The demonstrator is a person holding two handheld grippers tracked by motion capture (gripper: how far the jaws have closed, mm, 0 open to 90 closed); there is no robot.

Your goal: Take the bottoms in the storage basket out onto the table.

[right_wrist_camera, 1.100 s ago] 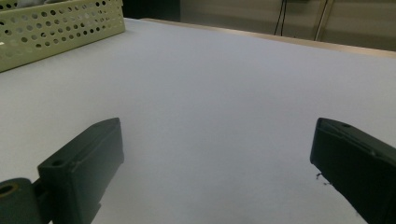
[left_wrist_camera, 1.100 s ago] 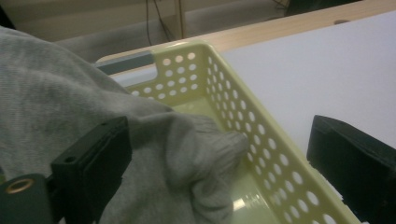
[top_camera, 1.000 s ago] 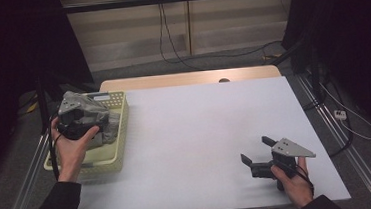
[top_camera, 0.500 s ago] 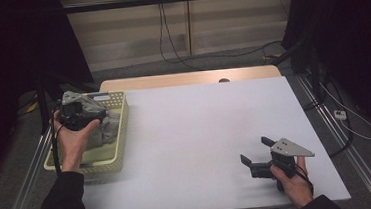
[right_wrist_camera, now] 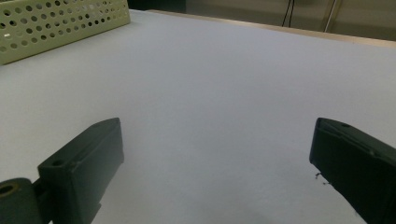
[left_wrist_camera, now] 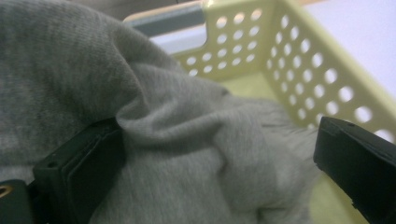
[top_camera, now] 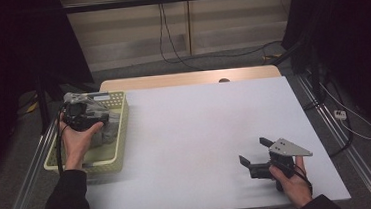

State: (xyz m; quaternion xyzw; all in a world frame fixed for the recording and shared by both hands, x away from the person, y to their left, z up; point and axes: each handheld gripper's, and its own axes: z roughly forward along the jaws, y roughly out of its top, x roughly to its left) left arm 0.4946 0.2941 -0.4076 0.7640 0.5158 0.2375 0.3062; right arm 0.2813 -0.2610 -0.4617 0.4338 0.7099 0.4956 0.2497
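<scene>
Table: the white rectangular table carries everything; a bare wooden strip runs along its 12 o'clock edge.
Basket: the pale yellow perforated plastic basket sits at the table's 9 o'clock edge; in the right gripper view its holed wall shows at 10 o'clock.
Cloth: the crumpled grey knitted cloth lies inside the basket, heaped toward its 12 o'clock end.
Left hand-held gripper: the black left hand-held gripper is over the basket, held by the person's left hand. In the left gripper view its jaws stand wide apart, the left one against a fold of the cloth, the right one beside the basket wall. The cloth bulges between them, not pinched.
Right hand-held gripper: the black right hand-held gripper with its grey three-cornered plate rests at the table's 5 o'clock, held by the right hand. Its jaws gape wide over bare table, holding nothing.
</scene>
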